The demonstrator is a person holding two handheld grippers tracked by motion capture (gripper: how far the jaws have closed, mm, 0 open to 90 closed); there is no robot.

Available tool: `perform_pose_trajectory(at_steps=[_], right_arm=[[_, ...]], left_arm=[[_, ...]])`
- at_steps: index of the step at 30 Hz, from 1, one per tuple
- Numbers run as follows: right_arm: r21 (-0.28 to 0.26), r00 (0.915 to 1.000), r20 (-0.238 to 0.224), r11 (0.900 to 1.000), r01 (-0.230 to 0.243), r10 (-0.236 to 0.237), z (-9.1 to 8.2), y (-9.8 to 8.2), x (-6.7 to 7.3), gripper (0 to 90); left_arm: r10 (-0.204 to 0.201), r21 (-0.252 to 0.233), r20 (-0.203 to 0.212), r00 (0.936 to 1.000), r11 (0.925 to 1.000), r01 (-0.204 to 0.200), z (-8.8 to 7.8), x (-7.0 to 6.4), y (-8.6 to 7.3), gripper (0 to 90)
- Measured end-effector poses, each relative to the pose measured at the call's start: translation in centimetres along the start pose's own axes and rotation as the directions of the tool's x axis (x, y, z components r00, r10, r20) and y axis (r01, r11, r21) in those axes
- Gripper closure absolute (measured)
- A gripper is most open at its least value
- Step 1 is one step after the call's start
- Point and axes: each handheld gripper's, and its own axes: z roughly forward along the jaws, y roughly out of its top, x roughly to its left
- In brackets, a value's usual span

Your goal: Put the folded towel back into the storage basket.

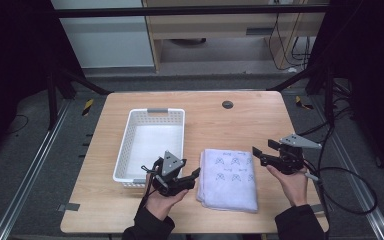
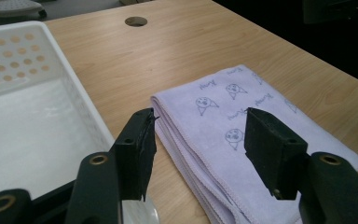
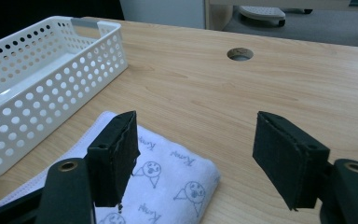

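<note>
A folded lilac towel [image 1: 229, 179] printed with small faces lies flat on the wooden table [image 1: 205, 115], near the front edge. A white perforated basket [image 1: 130, 135] stands to its left with nothing inside. My left gripper [image 1: 194, 176] is held between basket and towel, its open jaws pointing at the towel's left edge. In the left gripper view the towel [image 2: 223, 116] lies just beyond the open left gripper [image 2: 200, 128], apart from the pads. My right gripper [image 1: 261, 151] hovers open beside the towel's far right corner. The right gripper view has the towel [image 3: 168, 182] under the right gripper [image 3: 198, 125].
A round cable hole [image 1: 227, 104] is set in the table's far middle. In the left gripper view the basket's rim [image 2: 81, 95] runs close beside the left jaw. Cables trail off the table's right side [image 1: 350, 190]. Bare wood stretches behind the towel.
</note>
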Motion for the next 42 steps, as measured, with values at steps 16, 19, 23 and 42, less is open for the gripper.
perform_pose_trajectory(at_steps=[16,19,23,42], right_arm=[[0.032,0.9998,0.008,0.999,0.02,-0.02,0.8,-0.5,0.3,29.2],[0.039,0.9997,0.008,0.999,0.022,-0.022,1.0,-0.6,0.4,29.1],[0.049,0.9997,0.012,0.999,0.022,-0.023,1.2,-0.7,0.4,29.1],[0.08,0.9993,0.012,0.996,0.035,-0.036,2.0,-1.2,0.8,28.3]], left_arm=[[0.014,0.049,0.018,0.9997,0.9987,-0.015,1.5,-1.4,-1.1,44.5],[0.015,0.055,0.021,0.9997,0.9984,-0.017,1.7,-1.7,-1.3,45.1],[0.015,0.067,0.024,0.9996,0.9976,-0.016,2.0,-2.0,-1.6,45.6],[0.02,0.126,0.016,0.9997,0.9917,-0.022,3.2,-3.0,-3.7,45.8]])
